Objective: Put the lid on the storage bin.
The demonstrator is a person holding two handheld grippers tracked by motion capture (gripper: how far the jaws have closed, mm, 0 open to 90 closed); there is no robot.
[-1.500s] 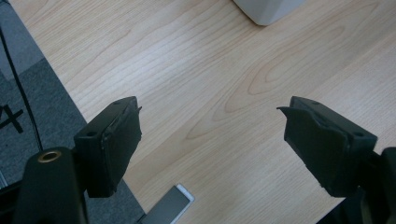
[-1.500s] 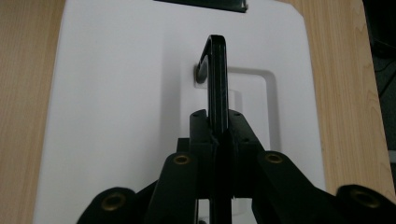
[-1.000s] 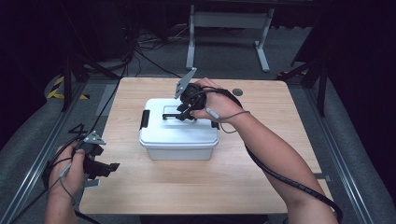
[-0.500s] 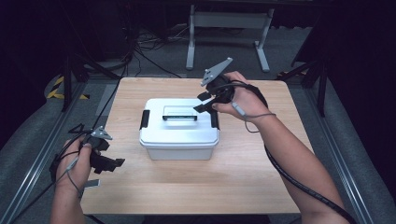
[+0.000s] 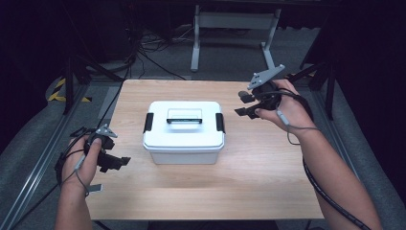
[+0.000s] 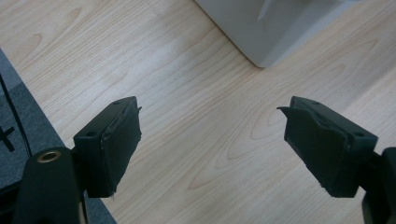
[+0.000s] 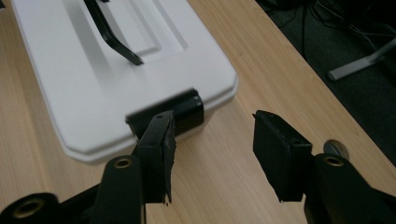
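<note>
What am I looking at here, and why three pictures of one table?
A person sits at a wooden table and holds a hand tool with two black jaws in each hand. The high view looks down from above: the left gripper hovers near the table's left edge, the right gripper to the right of a white lidded box with a black handle. The other two pictures come from small cameras riding on each tool, looking along its jaws. Both pairs of jaws stand open and hold nothing; the right gripper's have just been opening. Its camera sees the box's black side latch.

black grippers [image 5: 246, 104], grey plates, trailing cables, bare forearms
</note>
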